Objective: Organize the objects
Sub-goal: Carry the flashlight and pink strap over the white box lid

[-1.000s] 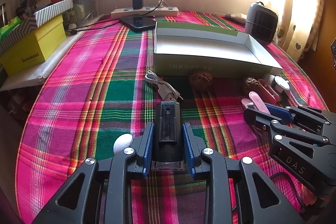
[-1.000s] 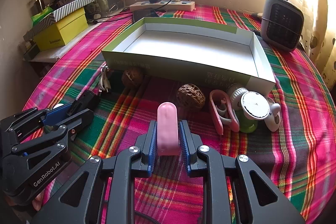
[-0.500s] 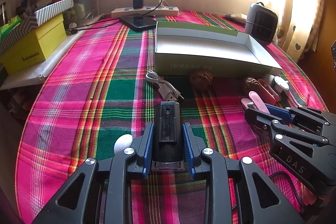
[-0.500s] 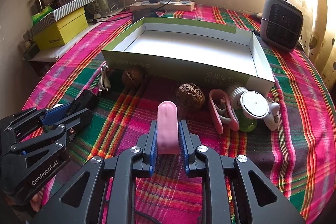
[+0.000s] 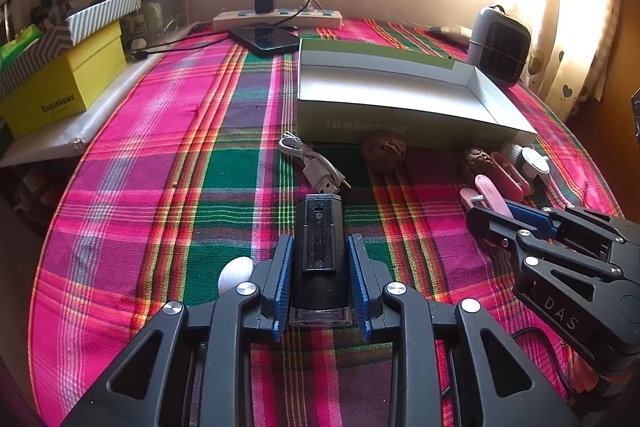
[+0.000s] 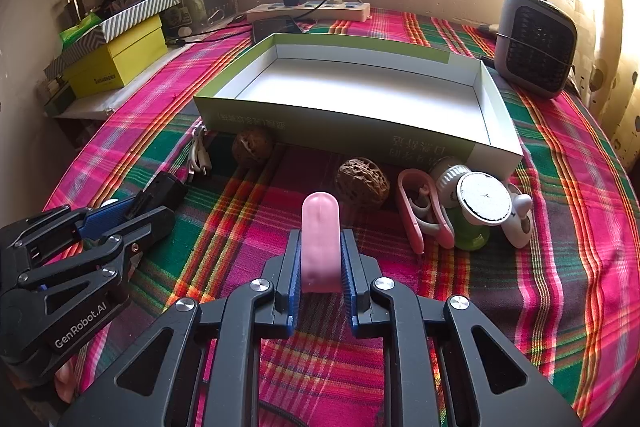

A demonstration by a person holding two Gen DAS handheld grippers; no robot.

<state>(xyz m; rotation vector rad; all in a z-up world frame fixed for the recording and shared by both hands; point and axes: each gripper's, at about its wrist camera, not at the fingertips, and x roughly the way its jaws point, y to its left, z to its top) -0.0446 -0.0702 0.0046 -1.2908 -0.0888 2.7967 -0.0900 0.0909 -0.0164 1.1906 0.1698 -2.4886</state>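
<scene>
My left gripper [image 5: 320, 267] is shut on a black rectangular device [image 5: 319, 247], low over the plaid tablecloth. My right gripper [image 6: 320, 259] is shut on a pink rounded object [image 6: 320, 239]. The right gripper also shows in the left wrist view [image 5: 496, 215], and the left gripper in the right wrist view [image 6: 132, 211]. An open green-and-white box [image 6: 360, 131] lies ahead, empty. In front of it sit two walnuts [image 6: 362, 183] [image 6: 253, 146], a pink clip [image 6: 420, 211], a white round-capped green item [image 6: 480, 205] and a grey USB cable [image 5: 316, 167].
A small heater [image 6: 534, 43] stands at the back right. A power strip [image 6: 308, 11] with a charger and a phone [image 5: 266, 39] lie behind the box. A yellow box [image 5: 64, 87] and stacked boxes stand at the left edge. A white round object [image 5: 236, 273] lies by my left gripper.
Both grippers have barely moved, still holding their objects; the right one has edged slightly forward.
</scene>
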